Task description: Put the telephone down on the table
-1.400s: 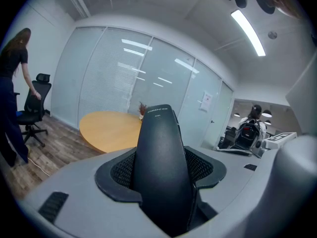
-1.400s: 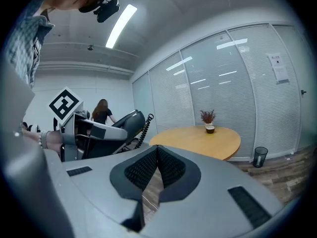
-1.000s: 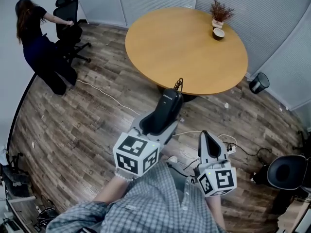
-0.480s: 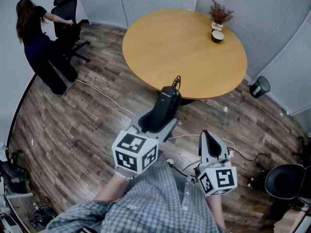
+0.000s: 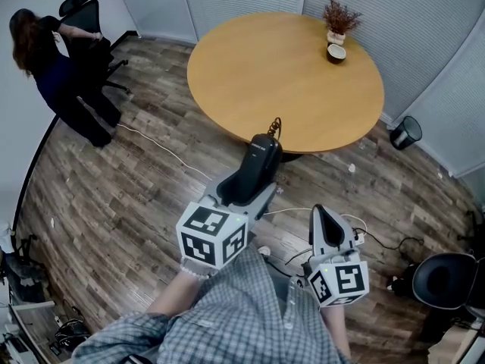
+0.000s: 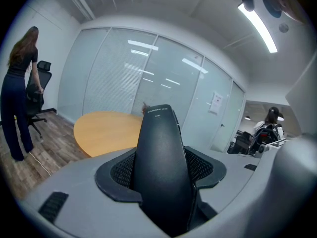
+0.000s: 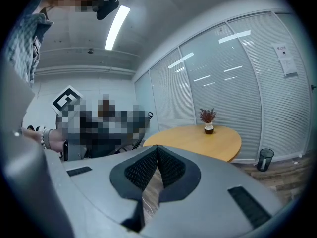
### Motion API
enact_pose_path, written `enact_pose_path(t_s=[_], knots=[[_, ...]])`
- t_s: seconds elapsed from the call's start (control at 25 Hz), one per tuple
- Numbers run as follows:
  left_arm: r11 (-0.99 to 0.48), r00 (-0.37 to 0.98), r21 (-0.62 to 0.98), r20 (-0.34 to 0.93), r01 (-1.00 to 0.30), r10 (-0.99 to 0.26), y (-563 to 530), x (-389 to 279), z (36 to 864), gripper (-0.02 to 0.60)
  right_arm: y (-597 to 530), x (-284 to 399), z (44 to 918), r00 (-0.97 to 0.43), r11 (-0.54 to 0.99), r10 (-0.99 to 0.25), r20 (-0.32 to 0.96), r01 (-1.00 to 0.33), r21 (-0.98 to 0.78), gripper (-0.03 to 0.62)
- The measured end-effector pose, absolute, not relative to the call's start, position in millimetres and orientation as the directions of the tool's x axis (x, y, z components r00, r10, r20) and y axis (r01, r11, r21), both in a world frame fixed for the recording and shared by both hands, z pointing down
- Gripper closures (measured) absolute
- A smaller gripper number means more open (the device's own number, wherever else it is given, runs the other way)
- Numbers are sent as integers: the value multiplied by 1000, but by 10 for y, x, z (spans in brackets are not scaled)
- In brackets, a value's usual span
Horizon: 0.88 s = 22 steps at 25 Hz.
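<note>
The telephone is a black handset with a coiled cord at its far end. My left gripper is shut on it and holds it over the wood floor, just short of the round wooden table's near edge. From the left gripper view the handset stands up between the two black pads, with the table beyond it. My right gripper hangs lower right, shut with nothing in it; its pad tips meet in the right gripper view.
A potted dry plant and a small bowl sit at the table's far right. A black bin stands right of the table. At far left a person handles an office chair. Cables lie on the floor; another chair stands lower right.
The person at far left has shifted with the chair further left. The table sits slightly nearer the handset. Both grippers keep their hold and pose.
</note>
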State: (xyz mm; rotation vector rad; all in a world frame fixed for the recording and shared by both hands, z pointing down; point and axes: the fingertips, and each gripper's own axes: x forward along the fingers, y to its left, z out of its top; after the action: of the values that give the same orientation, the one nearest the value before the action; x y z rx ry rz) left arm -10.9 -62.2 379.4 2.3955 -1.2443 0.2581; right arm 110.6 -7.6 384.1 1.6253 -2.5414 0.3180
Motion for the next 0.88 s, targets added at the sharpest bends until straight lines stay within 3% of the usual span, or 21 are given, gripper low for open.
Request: enact_pose_path(t_s=[0.88], knots=[[-553, 630, 305, 418, -776, -654, -1366, 560, 4090, 298, -494, 1607, 3900, -321, 295, -918, 232, -945, -141, 586]])
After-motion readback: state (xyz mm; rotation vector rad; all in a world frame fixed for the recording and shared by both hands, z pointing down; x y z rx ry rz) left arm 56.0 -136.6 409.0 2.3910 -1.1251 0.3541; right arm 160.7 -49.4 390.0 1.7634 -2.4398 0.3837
